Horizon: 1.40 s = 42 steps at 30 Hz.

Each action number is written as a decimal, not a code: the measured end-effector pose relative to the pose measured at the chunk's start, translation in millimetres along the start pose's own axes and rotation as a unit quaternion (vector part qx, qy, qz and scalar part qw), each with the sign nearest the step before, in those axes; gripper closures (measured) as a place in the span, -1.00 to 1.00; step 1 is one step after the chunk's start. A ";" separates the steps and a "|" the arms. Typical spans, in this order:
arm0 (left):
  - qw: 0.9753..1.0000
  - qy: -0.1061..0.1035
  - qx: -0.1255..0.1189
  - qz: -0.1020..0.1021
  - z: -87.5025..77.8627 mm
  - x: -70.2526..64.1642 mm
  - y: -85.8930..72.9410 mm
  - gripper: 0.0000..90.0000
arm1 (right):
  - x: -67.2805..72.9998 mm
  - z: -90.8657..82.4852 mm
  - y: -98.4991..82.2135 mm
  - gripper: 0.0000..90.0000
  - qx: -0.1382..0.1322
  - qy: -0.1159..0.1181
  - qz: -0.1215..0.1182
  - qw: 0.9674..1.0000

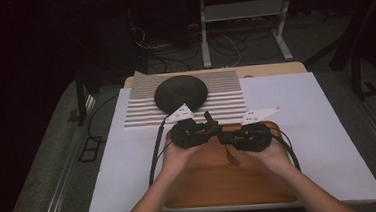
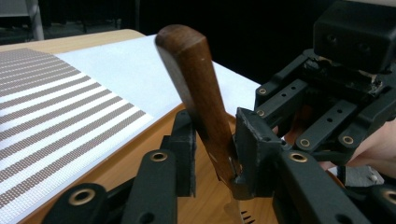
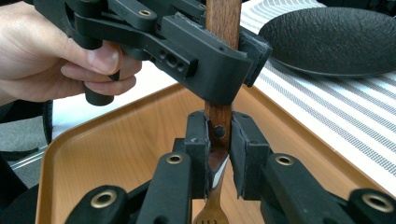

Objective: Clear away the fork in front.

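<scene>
White sheeting is covering the table [image 1: 303,128], which is standing in a dim room with cables trailing over the floor and the pale legs of a metal frame [image 1: 281,39] rising behind it. At the far edge of the table a striped mat [image 1: 225,101] is lying flat, its brown and white bands running across, and a black textured plate [image 1: 180,93] is sitting on the mat's left half with nothing showing in it. Nearer the person, a wooden tray [image 1: 231,183] is resting on the white cover, its far rim close to the mat.

Over the tray's far end the person's two hands are coming together, each one carrying a black gripper. The left gripper [image 2: 210,149] is closing its jaws on the brown wooden handle of a fork [image 3: 219,116]: in the left gripper view one pad is pressing against the handle while the other is touching or sitting just beside it. The right gripper [image 3: 219,149] is clamping its jaws tight on the same handle lower down, at the rivet near the metal neck. The fork is hanging upright between the two grippers above the tray, handle end up, with its metal tines [image 3: 212,214] pointing down toward the tray's wood.
</scene>
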State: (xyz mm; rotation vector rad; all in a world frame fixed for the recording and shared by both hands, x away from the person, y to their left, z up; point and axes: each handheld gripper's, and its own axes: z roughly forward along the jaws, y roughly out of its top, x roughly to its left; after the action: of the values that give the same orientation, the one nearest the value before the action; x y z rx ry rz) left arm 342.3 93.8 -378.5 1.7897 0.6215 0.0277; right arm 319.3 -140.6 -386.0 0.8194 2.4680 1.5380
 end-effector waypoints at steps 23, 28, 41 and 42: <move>1.000 -0.003 -0.015 0.013 -8.4 -5.5 7.5 0.72 | 5.4 2.5 5.6 0.57 -0.014 -0.004 -0.007 1.000; 1.000 0.011 -0.020 0.010 -16.4 -0.8 9.4 0.75 | -1.4 -2.5 -0.1 0.10 -0.013 -0.017 0.002 1.000; 1.000 0.010 -0.019 0.021 -43.2 14.3 10.2 0.80 | -28.3 -32.3 -23.1 -0.22 -0.003 -0.056 0.029 0.998; 1.000 0.006 -0.019 0.022 -46.8 15.7 10.4 0.79 | -32.5 -39.8 -29.7 -0.24 0.000 -0.062 0.037 0.997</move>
State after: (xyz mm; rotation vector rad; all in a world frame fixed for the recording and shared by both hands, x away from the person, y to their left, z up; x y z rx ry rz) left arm 344.5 140.3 -358.8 1.7672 0.5871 0.0805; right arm 320.7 -198.7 -398.4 0.9839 2.3751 1.4621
